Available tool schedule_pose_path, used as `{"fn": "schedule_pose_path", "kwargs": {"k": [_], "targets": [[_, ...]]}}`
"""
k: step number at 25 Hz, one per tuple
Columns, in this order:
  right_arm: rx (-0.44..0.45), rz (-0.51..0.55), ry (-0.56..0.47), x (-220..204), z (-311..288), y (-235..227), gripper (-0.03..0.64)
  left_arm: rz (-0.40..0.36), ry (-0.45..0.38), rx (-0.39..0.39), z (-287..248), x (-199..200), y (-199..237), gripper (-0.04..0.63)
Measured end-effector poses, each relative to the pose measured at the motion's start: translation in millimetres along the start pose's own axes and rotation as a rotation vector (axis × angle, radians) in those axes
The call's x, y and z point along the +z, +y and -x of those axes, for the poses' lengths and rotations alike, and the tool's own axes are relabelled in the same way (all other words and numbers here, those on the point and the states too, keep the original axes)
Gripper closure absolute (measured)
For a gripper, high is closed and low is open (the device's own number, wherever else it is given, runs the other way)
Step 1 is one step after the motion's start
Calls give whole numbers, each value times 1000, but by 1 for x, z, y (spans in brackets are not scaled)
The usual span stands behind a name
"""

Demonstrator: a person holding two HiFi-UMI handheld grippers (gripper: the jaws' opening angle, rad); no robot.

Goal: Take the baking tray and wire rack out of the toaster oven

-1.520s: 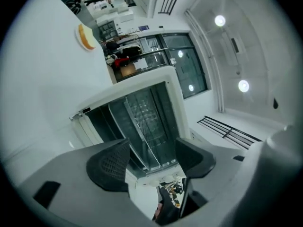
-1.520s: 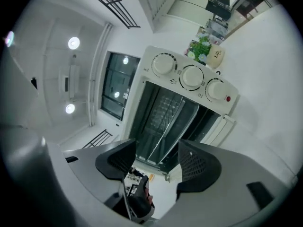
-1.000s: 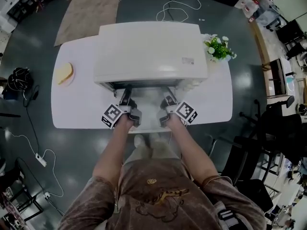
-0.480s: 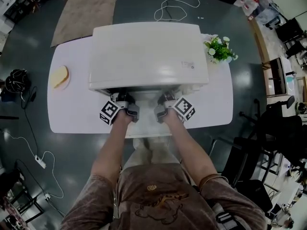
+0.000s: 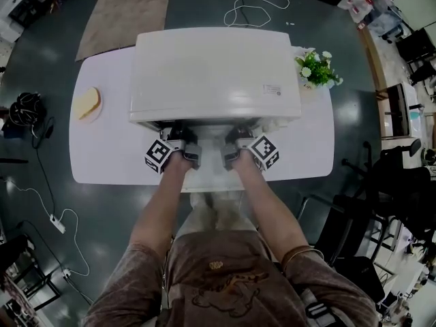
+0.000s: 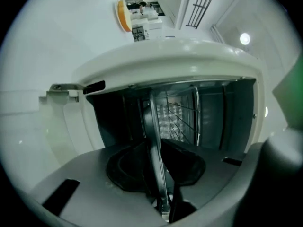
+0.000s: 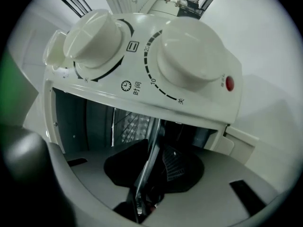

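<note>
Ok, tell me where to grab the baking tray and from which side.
Grip the baking tray by its thin front rim, toward each end, coming level through the toaster oven's open front. The tray lies flat inside with walls at both sides, so that edge is the only part facing out.

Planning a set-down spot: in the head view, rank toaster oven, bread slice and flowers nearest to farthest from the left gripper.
From the left gripper, whose fingers have just been closing on the baking tray edge:
1. Toaster oven, directly ahead, fingers in its mouth.
2. Bread slice, left end of the table.
3. Flowers, far right corner.
</note>
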State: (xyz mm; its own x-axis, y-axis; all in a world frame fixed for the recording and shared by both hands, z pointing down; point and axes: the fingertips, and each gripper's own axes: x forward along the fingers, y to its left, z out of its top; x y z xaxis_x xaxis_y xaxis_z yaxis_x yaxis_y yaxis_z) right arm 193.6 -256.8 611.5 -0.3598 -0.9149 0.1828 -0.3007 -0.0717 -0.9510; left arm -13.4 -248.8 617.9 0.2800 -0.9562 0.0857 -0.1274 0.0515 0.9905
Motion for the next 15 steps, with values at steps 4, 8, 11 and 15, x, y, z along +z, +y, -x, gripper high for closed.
{"fn": "schedule_pose_path", "kwargs": {"k": [4, 8, 11, 15], "targets": [[2, 17, 50, -6, 16, -1, 526, 0, 41, -12, 15, -6, 0, 509], [-15, 16, 92, -18, 42, -7, 531, -1, 65, 12, 43, -17, 4, 515], [-27, 0, 108, -27, 65, -12, 537, 21, 61, 19, 66, -27, 7, 520], [-36, -6, 123, -37, 94, -16, 538, 67, 50, 12, 97, -39, 10, 525]]}}
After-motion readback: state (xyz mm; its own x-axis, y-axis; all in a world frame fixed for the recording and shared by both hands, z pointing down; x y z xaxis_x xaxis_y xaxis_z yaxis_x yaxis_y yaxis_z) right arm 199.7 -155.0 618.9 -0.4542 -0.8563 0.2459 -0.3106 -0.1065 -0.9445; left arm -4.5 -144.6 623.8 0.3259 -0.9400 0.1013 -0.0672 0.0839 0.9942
